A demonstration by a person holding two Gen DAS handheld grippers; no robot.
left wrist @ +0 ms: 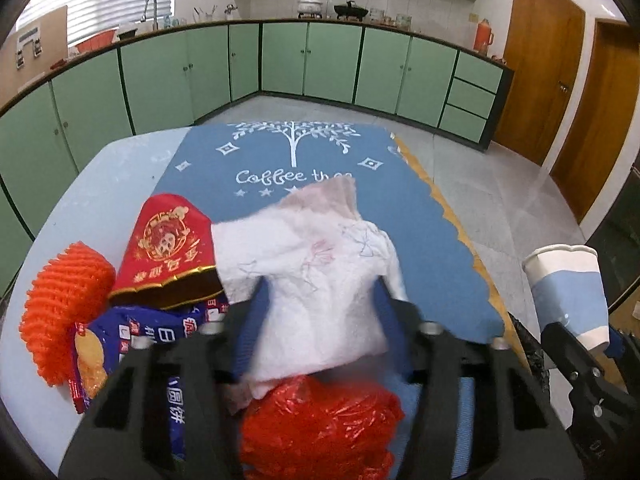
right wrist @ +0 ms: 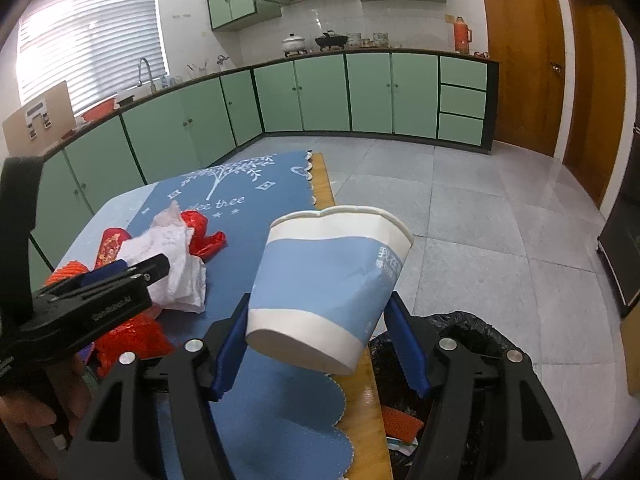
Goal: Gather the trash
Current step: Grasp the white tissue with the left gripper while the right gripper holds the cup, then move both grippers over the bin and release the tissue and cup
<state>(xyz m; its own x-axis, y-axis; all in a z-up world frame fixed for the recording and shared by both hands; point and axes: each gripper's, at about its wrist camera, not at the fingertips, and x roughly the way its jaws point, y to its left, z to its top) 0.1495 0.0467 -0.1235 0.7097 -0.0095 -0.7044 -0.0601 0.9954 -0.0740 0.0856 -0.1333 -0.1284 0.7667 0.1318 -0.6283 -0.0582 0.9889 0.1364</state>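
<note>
**Cup over the bin, tissue in the left jaws**

The right gripper (right wrist: 320,344) grips a blue-and-white paper cup (right wrist: 328,276), tilted, at the bench (left wrist: 80,200) edge – above a black-lined trash bin (right wrist: 472,336). The left gripper (left wrist: 320,300) has its jaws around a crumpled white tissue (left wrist: 320,264), gripping it over the blue mat (left wrist: 420,208). Nearby lie a red wrapper (left wrist: 172,248), an orange foam net (left wrist: 64,300) and a red plastic bag (left wrist: 320,428).

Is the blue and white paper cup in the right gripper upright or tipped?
Tipped. The blue and white paper cup leans between the right gripper pads, its dented rim tilted away and its base showing.
</note>
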